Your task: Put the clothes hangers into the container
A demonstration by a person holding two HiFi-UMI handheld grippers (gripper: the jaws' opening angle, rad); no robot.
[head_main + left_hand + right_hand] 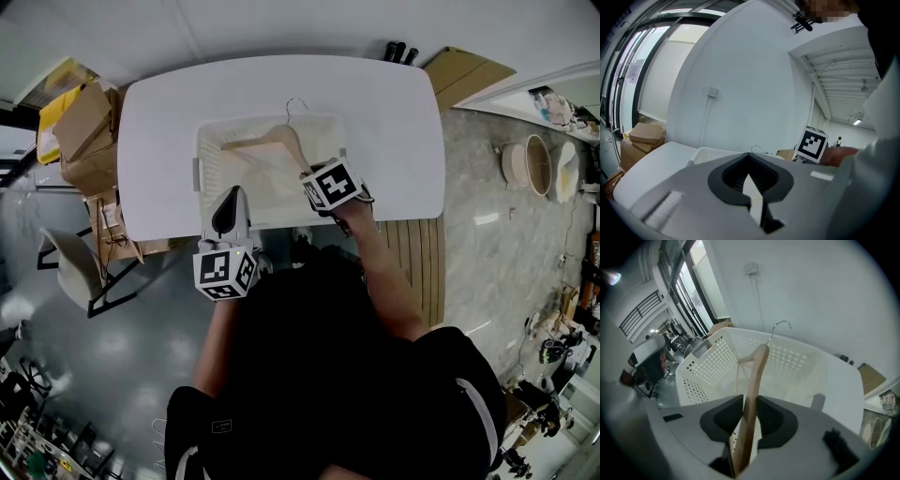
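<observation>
My right gripper [749, 420] with jaws pinching the wooden hanger [757, 376], loosely it seems, hanger tilted over the white basket [211, 159] on the table [169, 112], hook up, my left gripper [751, 176] with jaws together, empty, by the basket's near wall

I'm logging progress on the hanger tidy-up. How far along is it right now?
Done: nothing that shows; no hanger lies loose in the white basket. In hand: the right gripper is clamped on a wooden hanger, held over the basket with its hook past the far rim. The left gripper is empty by the table. Left: release this hanger inside; no others show on the table.
</observation>
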